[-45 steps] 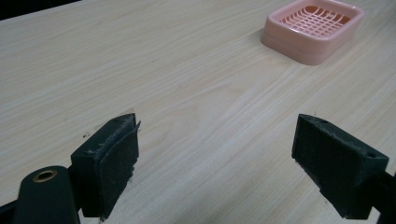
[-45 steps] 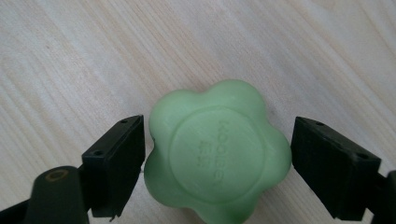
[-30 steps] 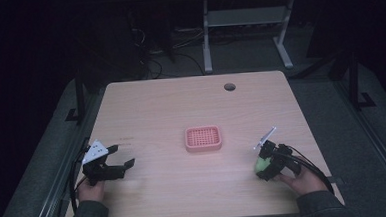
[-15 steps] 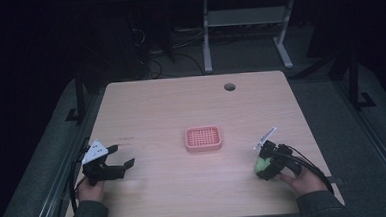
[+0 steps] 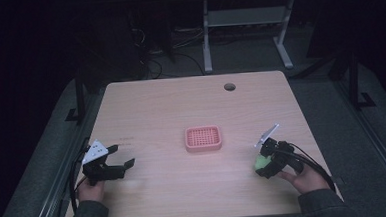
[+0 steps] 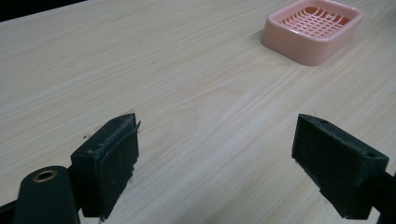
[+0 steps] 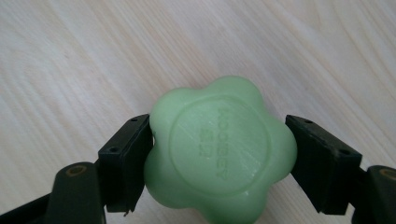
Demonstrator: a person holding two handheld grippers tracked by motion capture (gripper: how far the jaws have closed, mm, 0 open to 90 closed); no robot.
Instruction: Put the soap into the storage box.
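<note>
Right gripper clamped on green soap above table. Left gripper wide, empty. Pink dish at centre.

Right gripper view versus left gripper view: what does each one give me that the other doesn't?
Right gripper view: the green soap, flower-shaped with embossed lettering, clamped between the right hand-held gripper jaws. Left gripper view: the pink dish, with nothing in it, ahead of the left hand-held gripper, whose jaws stand wide apart holding nothing. Both: the pale wooden table beneath a pair of black jaws.
</note>
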